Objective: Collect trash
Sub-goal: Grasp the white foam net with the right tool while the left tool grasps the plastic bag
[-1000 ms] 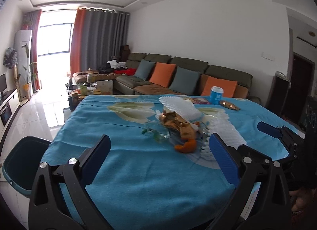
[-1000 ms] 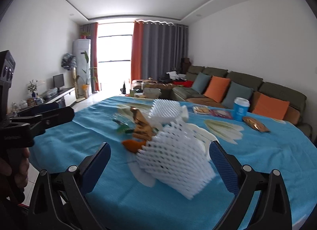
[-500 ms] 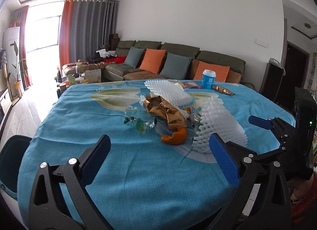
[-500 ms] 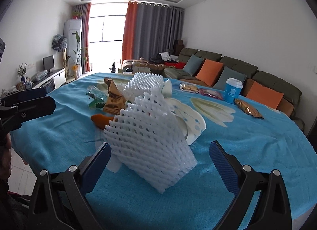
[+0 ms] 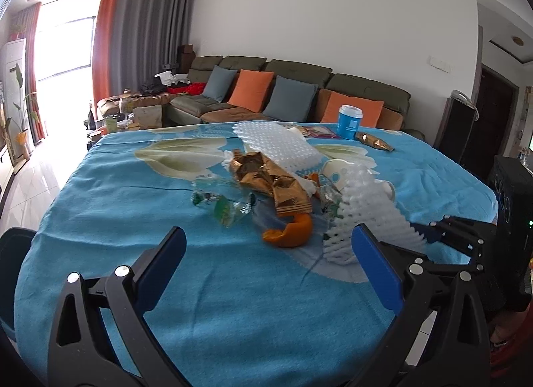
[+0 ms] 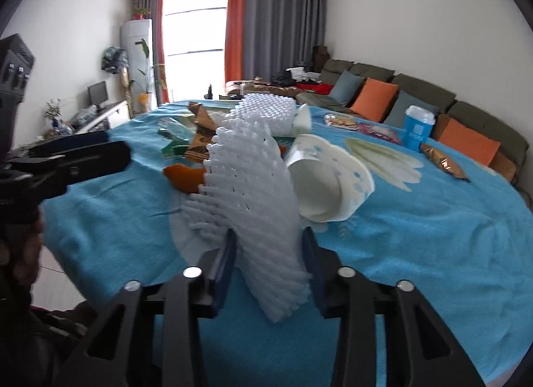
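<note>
Trash is heaped mid-table: a white foam net (image 6: 253,187), an orange peel (image 5: 289,233), a crumpled golden wrapper (image 5: 273,183), clear plastic wrap (image 5: 223,207), tipped paper cups (image 6: 329,183) and a second foam net (image 5: 276,143). My right gripper (image 6: 269,237) is closing on the near foam net, and its pads squeeze the net's lower end. From the left wrist view, the right gripper (image 5: 433,237) sits against the foam net (image 5: 363,217). My left gripper (image 5: 268,235) is open and holds nothing, just short of the orange peel. It shows in the right wrist view as the left gripper (image 6: 83,150).
The table (image 5: 133,187) has a blue cloth. A blue cup (image 5: 348,122) and a golden snack packet (image 5: 373,144) stand near its far edge. A dark bin (image 5: 13,253) sits on the floor off the table's left side. A sofa lines the far wall.
The right gripper's jaws went from wide open to pinched on the foam net, which is now squashed narrow. The left gripper moved closer to the trash heap.
</note>
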### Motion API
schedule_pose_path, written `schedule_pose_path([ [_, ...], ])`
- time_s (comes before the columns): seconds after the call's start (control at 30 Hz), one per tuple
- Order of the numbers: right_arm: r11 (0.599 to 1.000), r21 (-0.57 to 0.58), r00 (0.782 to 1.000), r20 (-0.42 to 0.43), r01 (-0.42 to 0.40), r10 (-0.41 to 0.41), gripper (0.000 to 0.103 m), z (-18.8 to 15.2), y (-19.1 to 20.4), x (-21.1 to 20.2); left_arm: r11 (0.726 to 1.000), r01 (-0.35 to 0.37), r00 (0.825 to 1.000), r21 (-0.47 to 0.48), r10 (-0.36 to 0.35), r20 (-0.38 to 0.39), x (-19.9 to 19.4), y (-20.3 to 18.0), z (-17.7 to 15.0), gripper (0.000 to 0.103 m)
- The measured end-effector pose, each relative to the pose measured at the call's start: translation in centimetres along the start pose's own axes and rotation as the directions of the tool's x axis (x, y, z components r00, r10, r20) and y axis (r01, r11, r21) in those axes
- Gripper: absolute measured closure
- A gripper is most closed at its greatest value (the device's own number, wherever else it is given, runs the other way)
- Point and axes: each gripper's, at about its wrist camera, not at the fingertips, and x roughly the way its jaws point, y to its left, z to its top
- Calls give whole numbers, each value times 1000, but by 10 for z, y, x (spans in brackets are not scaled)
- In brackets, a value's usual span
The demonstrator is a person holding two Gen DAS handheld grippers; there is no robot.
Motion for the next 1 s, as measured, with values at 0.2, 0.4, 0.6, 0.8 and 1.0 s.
schedule_pose_path([
  [0.2,992,100,995,66,-82,76,80,-1,-17,-20,999,37,999,18,-36,-29,13,-10,2,5],
  [0.4,972,179,985,109,-152,134,80,-4,-30,-31,998,58,997,12,-58,-51,23,-14,2,5],
  [0.6,959,215,973,182,-183,144,80,0,-43,-47,994,94,995,47,-92,-47,28,-26,5,5],
  [0.8,950,272,970,223,-157,96,79,2,-62,-57,984,145,989,104,-143,-30,34,-48,14,5],
  [1.0,943,308,972,228,-130,59,79,-2,-77,-61,974,201,977,103,-192,-88,64,-68,20,21],
])
